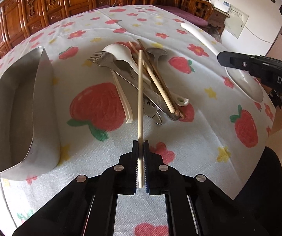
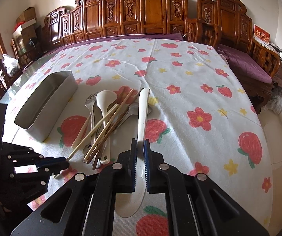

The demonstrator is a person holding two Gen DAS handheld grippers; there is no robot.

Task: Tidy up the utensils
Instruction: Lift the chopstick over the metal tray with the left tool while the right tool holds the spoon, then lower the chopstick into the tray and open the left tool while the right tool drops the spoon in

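On the flowered tablecloth (image 2: 180, 74): one steel bin (image 1: 42, 102), empty, to the left of a heap of cutlery holding one white ladle-shaped spoon (image 1: 115, 51), two forks (image 1: 99, 58) as far as I can tell, one metal spoon (image 1: 156, 53), and several chopsticks whose exact count the tangle hides. The left gripper (image 1: 140, 147) pinches one pale chopstick (image 1: 140, 90), its far end lying over the heap. The right gripper (image 2: 140, 147) pinches one large white rice paddle (image 2: 143, 116) by the neck, handle pointing away.
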